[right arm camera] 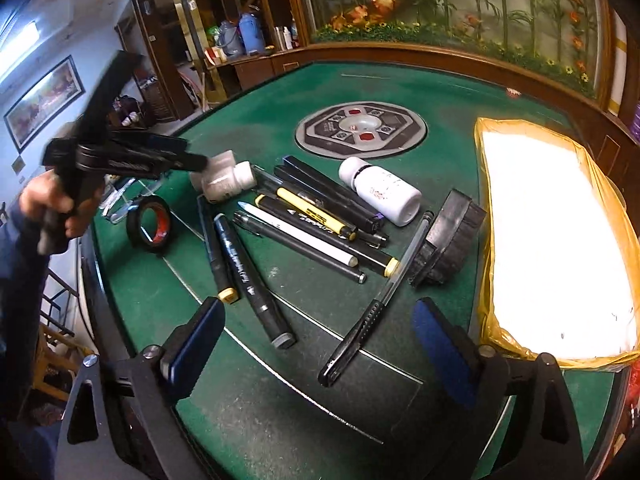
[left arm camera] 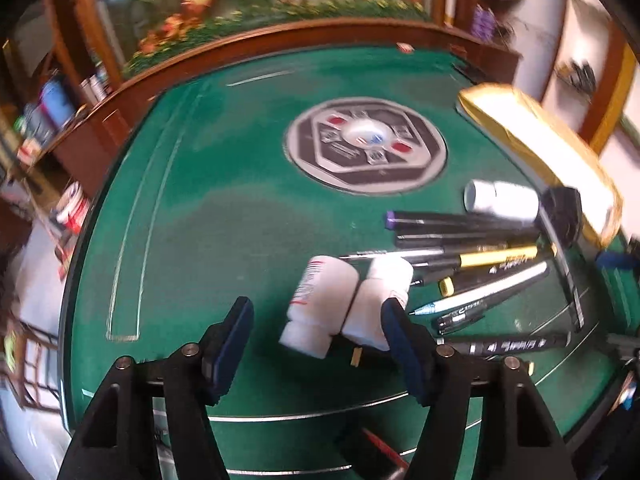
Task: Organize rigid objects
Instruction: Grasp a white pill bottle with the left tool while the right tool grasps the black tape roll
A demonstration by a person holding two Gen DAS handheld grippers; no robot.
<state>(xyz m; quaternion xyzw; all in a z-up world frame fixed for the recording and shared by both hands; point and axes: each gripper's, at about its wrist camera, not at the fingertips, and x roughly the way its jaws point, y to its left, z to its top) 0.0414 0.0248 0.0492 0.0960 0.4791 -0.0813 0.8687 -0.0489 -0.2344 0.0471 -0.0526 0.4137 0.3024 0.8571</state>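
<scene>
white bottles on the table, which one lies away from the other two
The white bottle beside the black round container, at the pens' far right. The other two bottles lie touching, side by side, near the left gripper.

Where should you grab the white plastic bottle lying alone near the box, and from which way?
Grip the white plastic bottle across its wide round body, coming down from above. It lies on its side on the green table, so the body gives the pads two opposite sides; the narrower cap end would probably slip. The black round lid sits close by.

No legible text: print on marker pens (right arm camera: 308, 216) and white bottles (right arm camera: 380, 192) too blurred.
</scene>
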